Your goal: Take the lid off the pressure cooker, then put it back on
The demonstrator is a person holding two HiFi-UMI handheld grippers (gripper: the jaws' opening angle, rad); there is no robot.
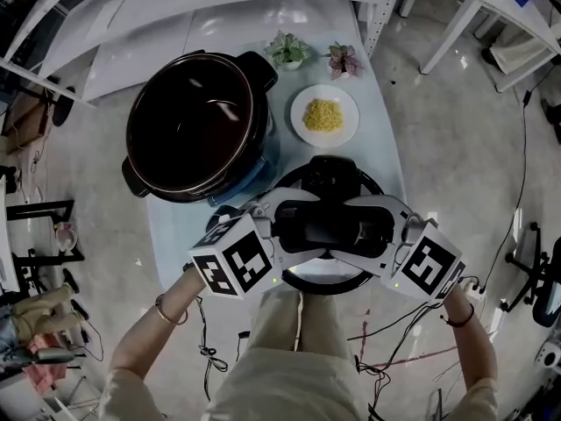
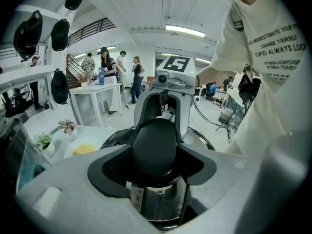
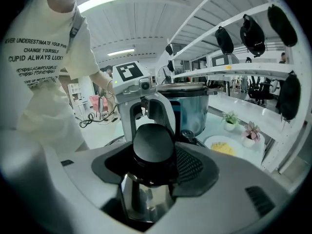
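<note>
clamped on opposite ends of lid handle (image 1: 333,226) with left gripper (image 1: 285,224), right gripper (image 1: 386,224). risk of tilting lid (image 1: 329,284) through uneven grip, dropping onto table (image 1: 175,235) beneath jaws.

Lid (image 3: 141,194) is polished, shiny metal with a matt black plastic handle (image 3: 153,147); pot (image 1: 195,125) is smooth, glossy dark inside.

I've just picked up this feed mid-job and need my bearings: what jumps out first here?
Both tongs, left and right, are clamped on the ends of the black bar handle of the round steel pressure-cooker lid, at the near end of the pale blue table. Beyond it to the left stands the big dark pressure cooker pot, open and lidless. To its right sits a white plate of yellow food.
</note>
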